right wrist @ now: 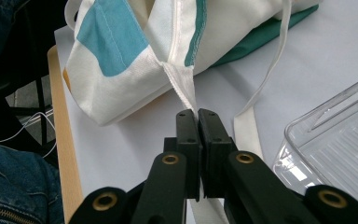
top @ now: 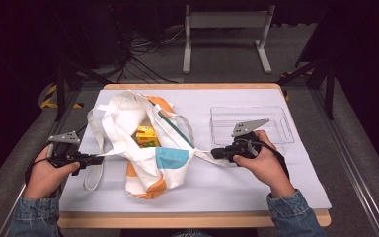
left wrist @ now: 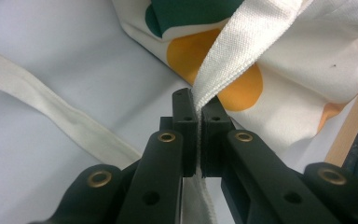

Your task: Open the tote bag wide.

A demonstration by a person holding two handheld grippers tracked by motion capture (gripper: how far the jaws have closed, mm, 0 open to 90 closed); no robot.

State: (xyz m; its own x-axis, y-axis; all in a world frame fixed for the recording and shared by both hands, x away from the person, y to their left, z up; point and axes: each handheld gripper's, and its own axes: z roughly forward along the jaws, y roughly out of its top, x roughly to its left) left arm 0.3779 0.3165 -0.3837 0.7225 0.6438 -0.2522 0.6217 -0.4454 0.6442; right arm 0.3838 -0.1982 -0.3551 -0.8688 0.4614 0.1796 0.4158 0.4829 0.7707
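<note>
1. Overhead, in the high view, a tote bag [top: 150,148] is lying on the worktop [top: 256,192], a yellow carton [top: 146,137] showing in its mouth and a clear tray [top: 276,118] sitting beside it.
2. Along the left gripper [left wrist: 197,100] view, the jaws are pinching the bag's white handle strap [left wrist: 242,51].
3. Along the right gripper [right wrist: 196,114] view, the jaws are clamping the other strap [right wrist: 182,88] just below the bag's seam.
</note>
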